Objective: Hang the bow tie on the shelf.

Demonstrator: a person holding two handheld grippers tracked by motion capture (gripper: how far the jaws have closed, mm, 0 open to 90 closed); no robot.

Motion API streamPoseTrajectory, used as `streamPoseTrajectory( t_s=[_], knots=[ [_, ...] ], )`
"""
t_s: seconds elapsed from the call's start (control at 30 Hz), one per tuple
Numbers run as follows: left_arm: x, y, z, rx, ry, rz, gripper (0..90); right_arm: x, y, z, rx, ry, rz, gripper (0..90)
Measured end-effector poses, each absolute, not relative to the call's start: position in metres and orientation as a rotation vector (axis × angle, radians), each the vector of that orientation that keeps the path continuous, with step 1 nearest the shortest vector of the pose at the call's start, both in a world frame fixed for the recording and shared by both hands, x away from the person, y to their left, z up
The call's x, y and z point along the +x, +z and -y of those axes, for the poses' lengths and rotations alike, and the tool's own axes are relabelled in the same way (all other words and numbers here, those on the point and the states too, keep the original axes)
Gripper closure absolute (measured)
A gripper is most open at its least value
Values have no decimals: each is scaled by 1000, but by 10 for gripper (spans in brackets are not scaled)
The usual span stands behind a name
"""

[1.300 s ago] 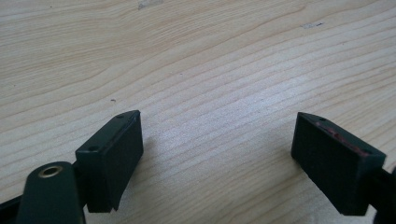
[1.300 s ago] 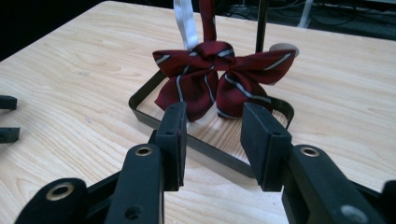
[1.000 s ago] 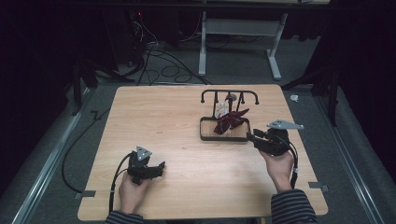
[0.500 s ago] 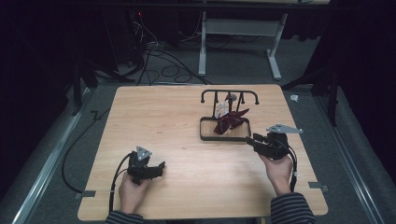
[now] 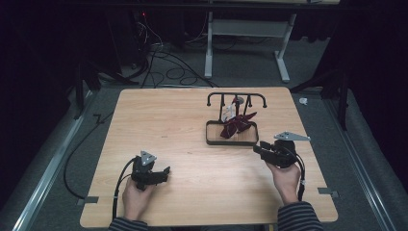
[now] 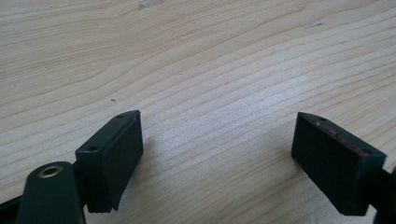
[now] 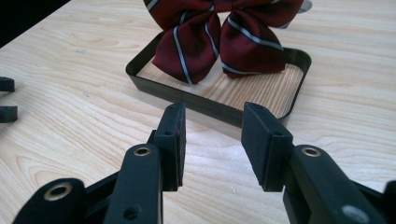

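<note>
A dark red bow tie with pale stripes [image 7: 219,35] hangs into a shallow black tray [image 7: 299,70] with a wooden floor. In the high view the bow tie [image 5: 235,124] droops from a black rack [image 5: 235,96] that stands behind the tray [image 5: 209,137]. My right gripper [image 5: 257,147] sits just right of the tray's near corner, and its jaws point at the tray. My right gripper [image 7: 212,144] is open, with bare table between its pads. My left gripper [image 5: 163,173] rests low over the near left table; my left gripper [image 6: 217,154] is wide open and holds nothing.
The wooden table [image 5: 168,120] stretches between the hands. Cables [image 5: 159,57] lie on the floor behind the table, and a white table frame [image 5: 284,62] stands farther back. The left gripper's fingertips [image 7: 7,100] show at the left edge of the right gripper view.
My right gripper has drawn slightly toward the near edge and away from the tray. The left gripper has kept still.
</note>
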State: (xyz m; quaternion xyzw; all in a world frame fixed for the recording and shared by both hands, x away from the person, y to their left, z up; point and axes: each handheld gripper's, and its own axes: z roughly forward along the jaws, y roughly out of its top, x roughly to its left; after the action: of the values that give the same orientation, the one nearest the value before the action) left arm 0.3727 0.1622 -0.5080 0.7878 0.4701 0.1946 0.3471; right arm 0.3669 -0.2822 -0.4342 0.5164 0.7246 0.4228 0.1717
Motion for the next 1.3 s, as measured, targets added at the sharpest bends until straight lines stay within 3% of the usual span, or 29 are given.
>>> streamPoseTrajectory(
  t_s=[1.3],
  knots=[
    [373, -508, -162, 2044, 505, -1219, 173, 365, -462, 270, 1497, 1184, -2114, 600]
  ],
)
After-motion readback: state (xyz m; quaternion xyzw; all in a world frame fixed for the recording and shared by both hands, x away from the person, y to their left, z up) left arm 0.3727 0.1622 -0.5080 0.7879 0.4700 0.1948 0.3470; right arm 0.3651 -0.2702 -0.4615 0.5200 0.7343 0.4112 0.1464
